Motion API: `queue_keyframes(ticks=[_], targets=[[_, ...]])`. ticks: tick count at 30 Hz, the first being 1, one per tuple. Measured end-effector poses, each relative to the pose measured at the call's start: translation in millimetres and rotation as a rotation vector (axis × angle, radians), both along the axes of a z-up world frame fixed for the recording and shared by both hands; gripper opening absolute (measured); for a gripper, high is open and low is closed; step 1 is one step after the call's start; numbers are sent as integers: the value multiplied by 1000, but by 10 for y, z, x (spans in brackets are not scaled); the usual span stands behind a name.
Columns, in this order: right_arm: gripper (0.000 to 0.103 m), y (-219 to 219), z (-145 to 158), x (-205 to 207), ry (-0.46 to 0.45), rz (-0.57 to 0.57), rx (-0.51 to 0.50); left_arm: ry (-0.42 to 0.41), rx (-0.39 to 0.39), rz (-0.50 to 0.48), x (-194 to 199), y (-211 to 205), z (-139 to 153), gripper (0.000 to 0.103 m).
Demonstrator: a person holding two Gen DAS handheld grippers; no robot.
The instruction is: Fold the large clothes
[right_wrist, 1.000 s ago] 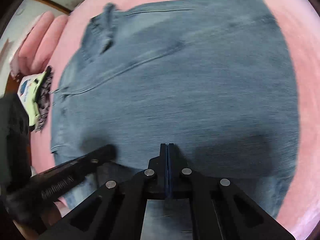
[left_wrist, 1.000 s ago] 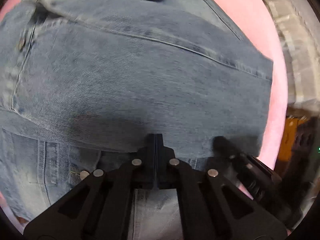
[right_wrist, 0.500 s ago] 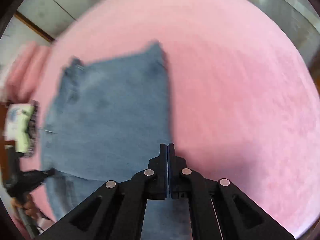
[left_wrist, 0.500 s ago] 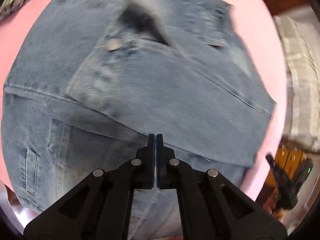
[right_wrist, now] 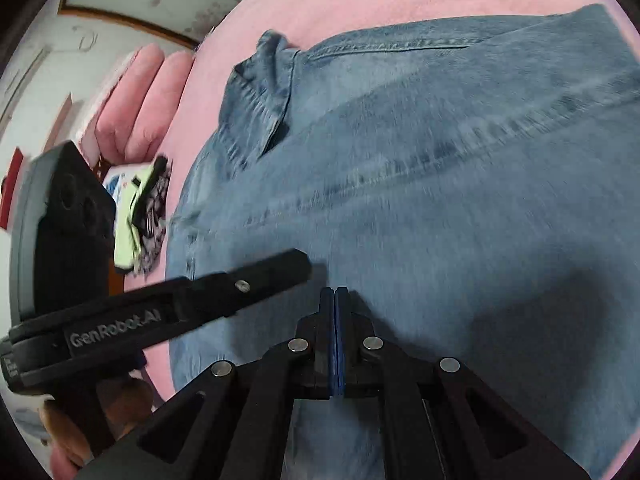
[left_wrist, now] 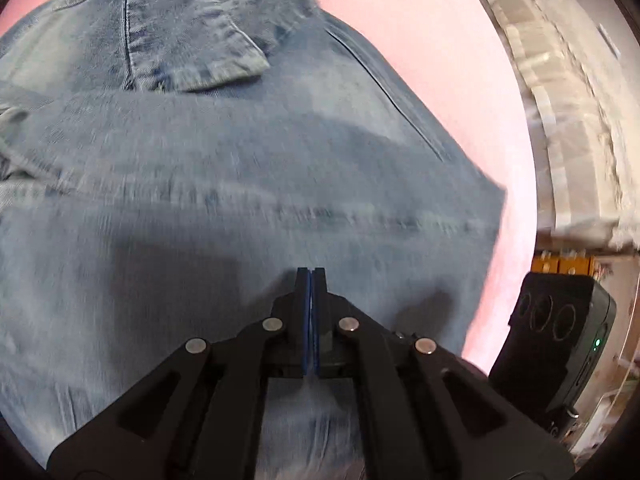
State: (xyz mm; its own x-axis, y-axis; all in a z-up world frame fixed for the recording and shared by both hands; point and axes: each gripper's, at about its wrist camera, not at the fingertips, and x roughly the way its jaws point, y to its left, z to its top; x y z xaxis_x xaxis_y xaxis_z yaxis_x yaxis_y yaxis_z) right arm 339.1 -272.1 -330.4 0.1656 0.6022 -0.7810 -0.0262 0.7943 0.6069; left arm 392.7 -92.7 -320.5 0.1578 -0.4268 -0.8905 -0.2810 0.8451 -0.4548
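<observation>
A blue denim jacket (left_wrist: 240, 168) lies folded on a pink bed cover (left_wrist: 448, 56); its collar (left_wrist: 192, 40) points away from me. It also fills the right wrist view (right_wrist: 440, 200), collar (right_wrist: 260, 92) at the upper left. My left gripper (left_wrist: 311, 276) is shut just over the denim, with nothing visibly between the fingers. My right gripper (right_wrist: 335, 294) is shut too, low over the jacket's near part. The left gripper's body also shows in the right wrist view (right_wrist: 256, 280), close beside the right one.
Pink pillows (right_wrist: 140, 92) and a small pile of light green and patterned items (right_wrist: 140, 216) lie at the bed's left edge. A pale quilted surface (left_wrist: 568, 120) and an orange object (left_wrist: 560, 266) lie beyond the bed's right edge. The right gripper's body (left_wrist: 560, 340) stands at lower right.
Both grippers have swung back over the jacket and come close together; half a second ago the right one pointed at bare pink cover. Both stayed shut. The jacket lies folded as before.
</observation>
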Motion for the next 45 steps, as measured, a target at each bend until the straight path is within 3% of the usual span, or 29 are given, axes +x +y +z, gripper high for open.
queue_keyframes(ticks=[4,7,11,15,17,19,22,24,29,36,39,42,45], targets=[[1,8,-52,354,-49,-40,4,-19,-21,121,205,254,-162,0],[1,-96,2,586,-93,-75,-52,-65,-55,201,266,451,-166,0],[1,-348,22,850,-125,-123,-106,-108,45,243,295,708,-89,0],[1,-772,76,969,-145,-184,-147,-128,89,315,229,1122,26,0],[1,-1017,139,939,-167,-213,-170,-120,218,341,197,1298,111,0],[1,-1202,182,935,-181,-259,-196,-115,284,370,152,1483,152,0],[1,-1465,218,943,-179,-360,-252,-117,209,424,91,1725,110,0],[1,-1590,212,937,-168,-416,-264,-135,206,432,59,1836,127,0],[1,-1583,244,903,-173,-429,-282,-137,295,421,108,1706,180,0],[1,-1374,576,634,-237,-408,-211,-228,373,341,-14,1408,705,0],[1,-1199,603,405,-199,-375,-237,-178,359,354,-167,1365,845,0],[1,-1010,601,97,-166,-327,-262,-139,396,349,-441,1310,924,0],[2,-807,533,-241,-96,-277,-222,-89,401,322,-691,1212,850,0]])
